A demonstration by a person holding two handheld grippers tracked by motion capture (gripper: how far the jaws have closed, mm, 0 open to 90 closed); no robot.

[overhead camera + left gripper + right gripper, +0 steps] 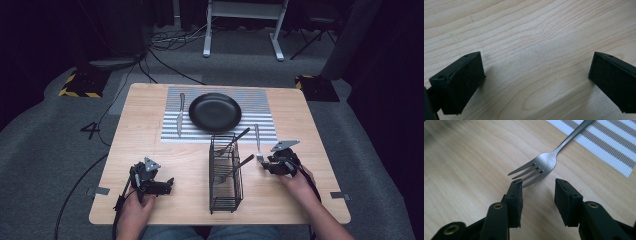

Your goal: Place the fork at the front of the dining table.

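The right gripper (264, 164) rested low over the wooden bench (150, 150), right of a black wire caddy (225, 172), with the person's right hand (295, 182) behind it. Its jaws stood partly apart and held nothing. A steel fork (544, 163) lay flat on the bench just ahead of them, tines toward the gripper and handle running away onto the striped placemat (614, 150). In the right gripper view the lowest tine reached the tip of the left-hand jaw and seemed to touch it, though the contact was hard to judge from that angle; the other jaw stood clear of the fork. In the high view the fork (258, 141) lay just right of the caddy, its handle end on the placemat's (170, 132) near edge.

The left gripper (167, 186) sat on the bench near the front left corner, gripped by the left hand (135, 207). Its jaws were wide open over bare wood, with nothing between them, as the left gripper view showed plainly.

The caddy stood upright near the middle front of the bench, with two dark-handled utensils leaning in it, their handles slanting up to the right. Behind it a black plate (215, 112) rested on the placemat, and a table knife (180, 114) lay on the placemat just left of the plate, parallel to the mat's short side.
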